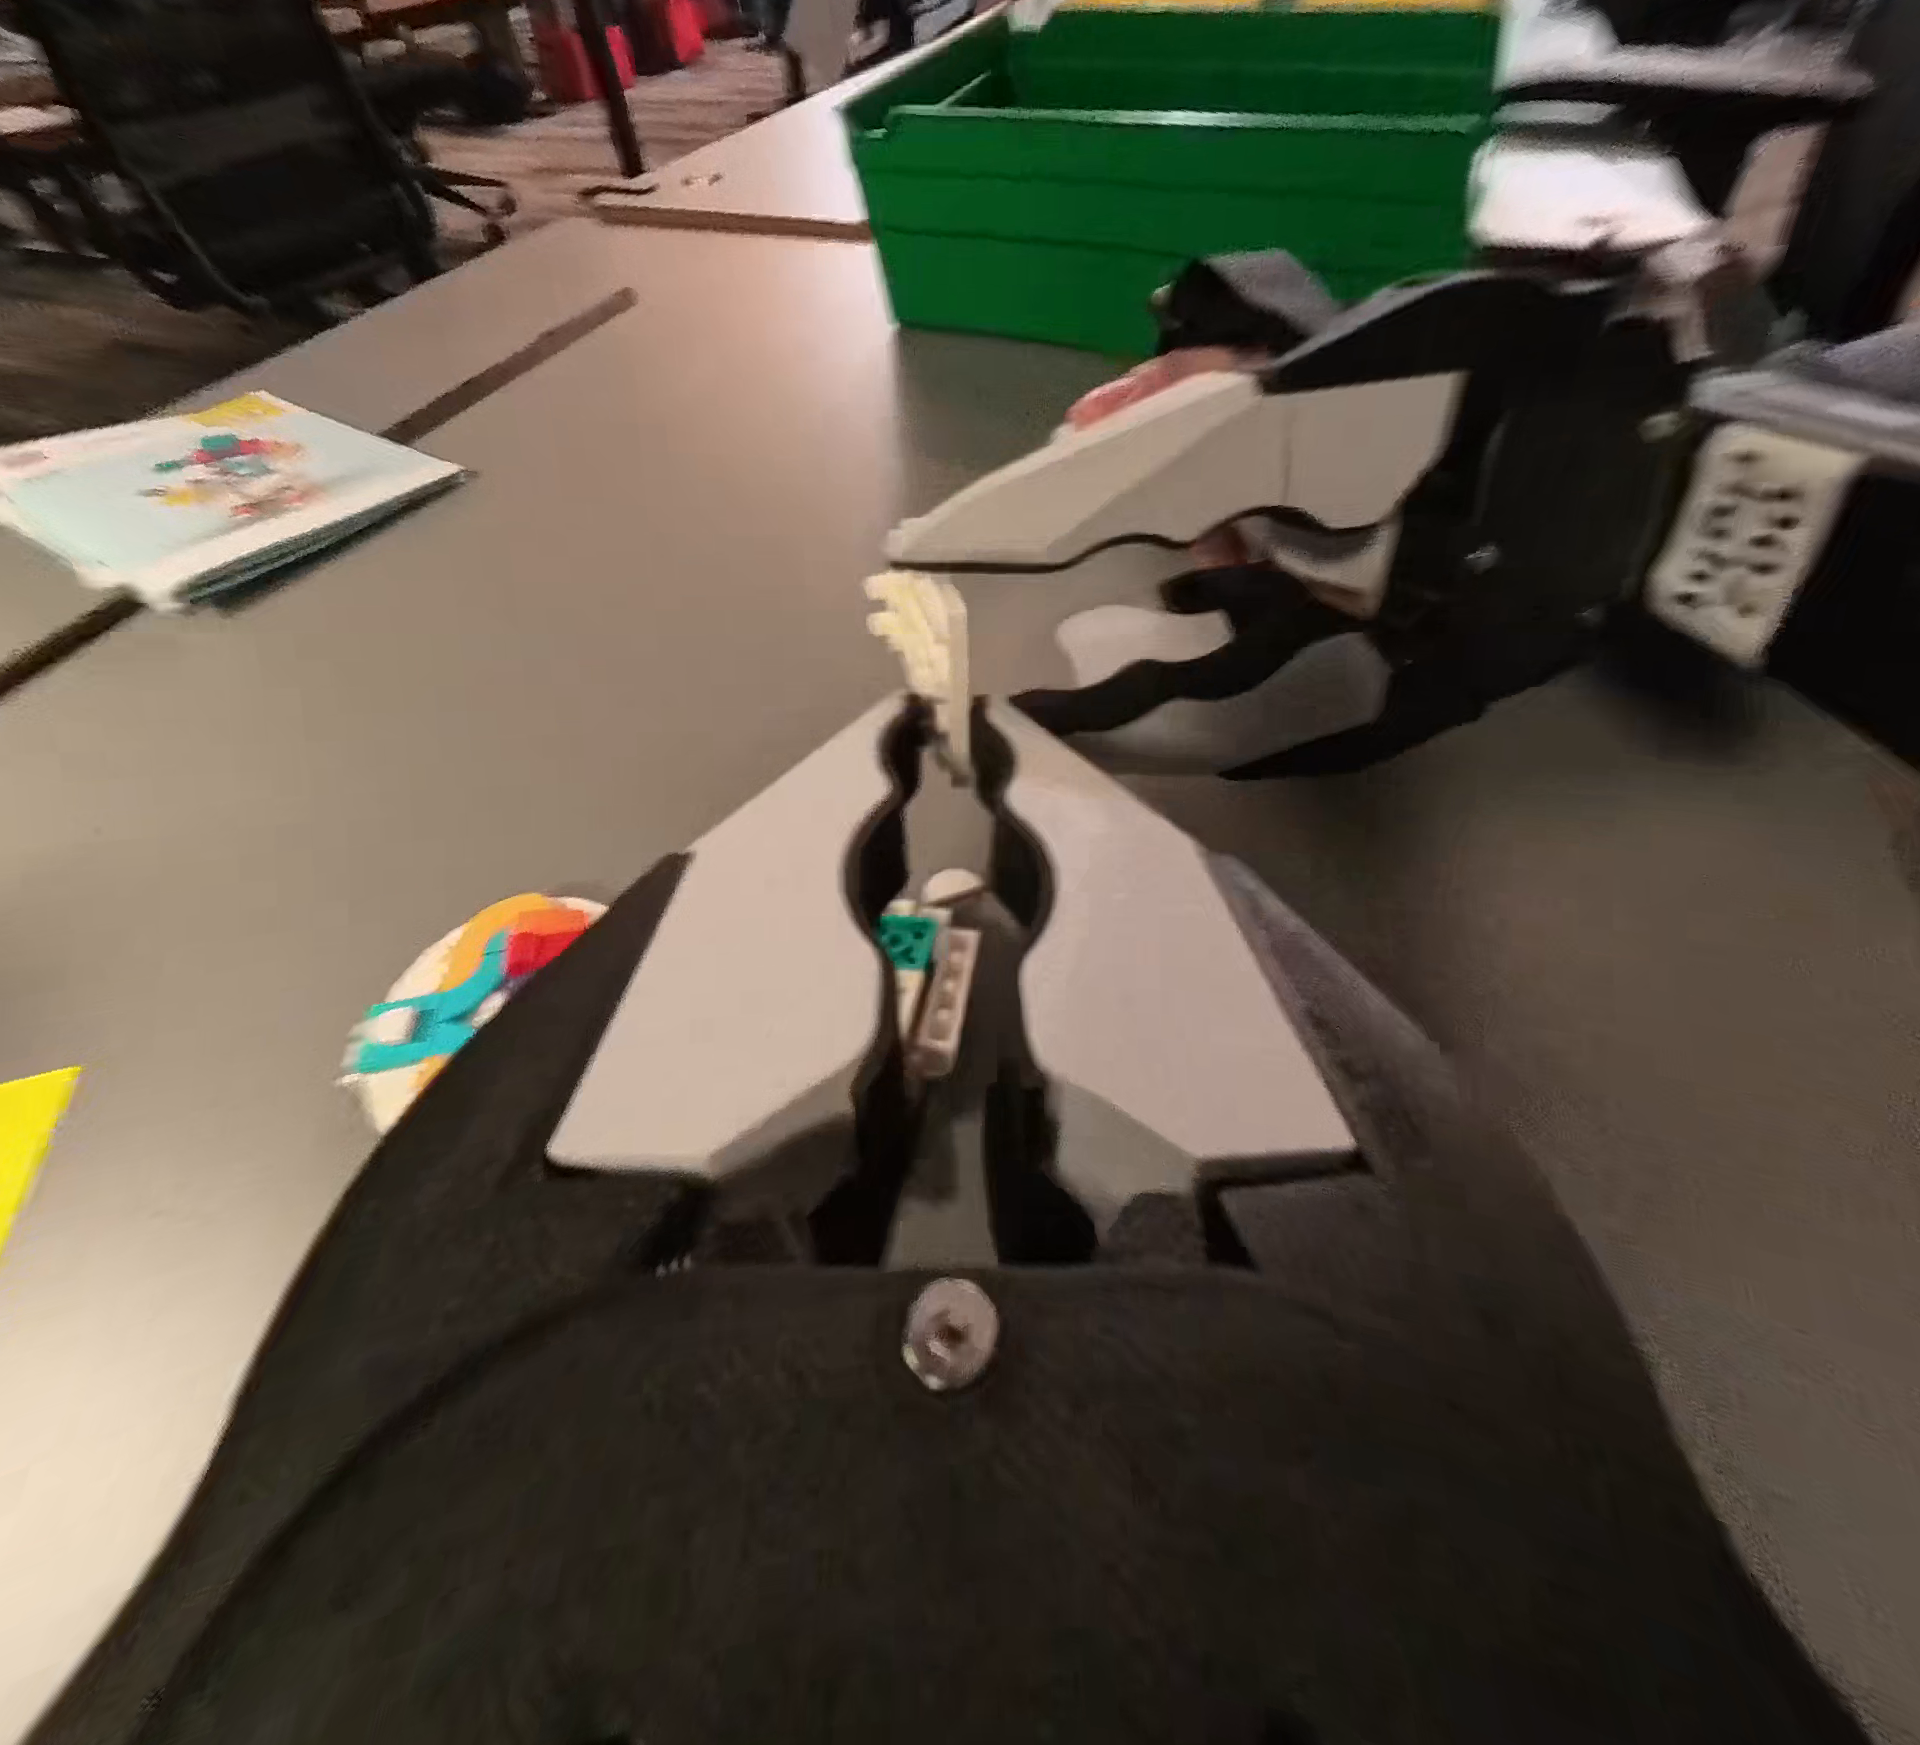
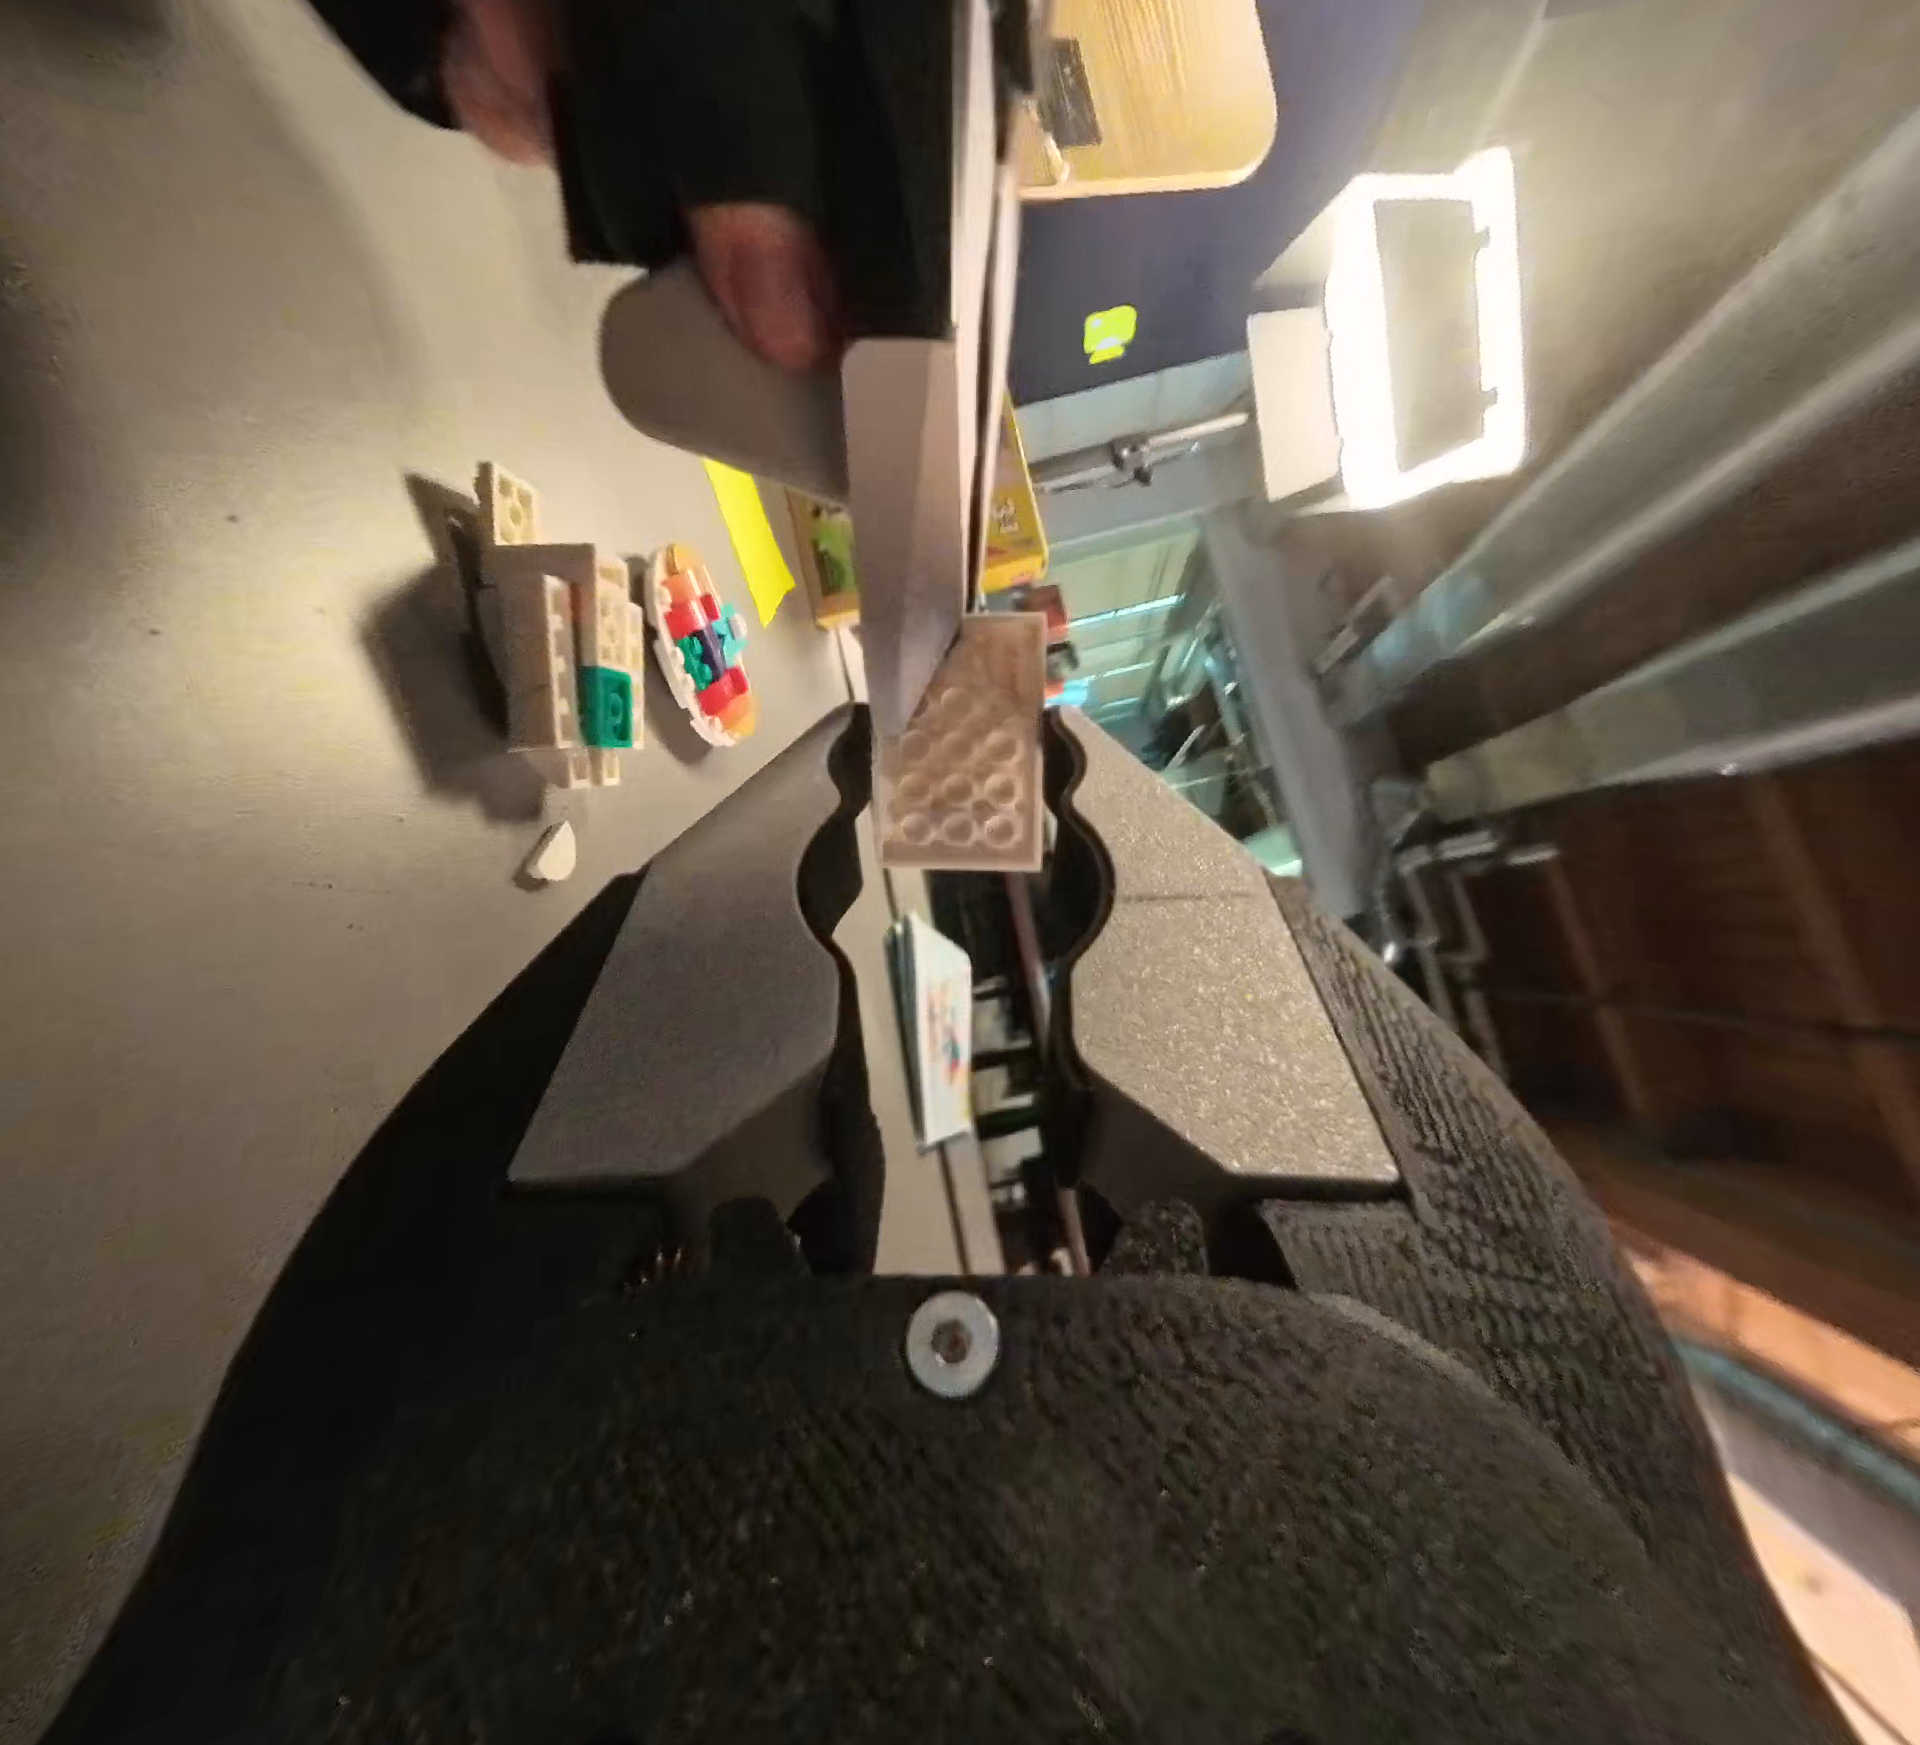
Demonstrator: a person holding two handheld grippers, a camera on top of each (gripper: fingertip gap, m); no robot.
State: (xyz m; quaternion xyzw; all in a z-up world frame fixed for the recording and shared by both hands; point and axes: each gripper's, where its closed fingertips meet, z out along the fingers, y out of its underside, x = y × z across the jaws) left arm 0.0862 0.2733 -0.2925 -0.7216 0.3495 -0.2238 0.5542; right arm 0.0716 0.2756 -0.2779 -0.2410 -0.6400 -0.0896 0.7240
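While both grippers clamp one white wedge plate mid-air at frame centre, left gripper pinches its lower edge, right gripper spans its width, plate's long axis upright, white brick build sitting left on the grey table.

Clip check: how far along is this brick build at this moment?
Done: a white brick assembly with one teal brick stands on the table. In hand: the left gripper and right gripper both pinch one white studded plate in the air. Remaining: coloured pieces lie in the round dish, and a small white piece lies loose.
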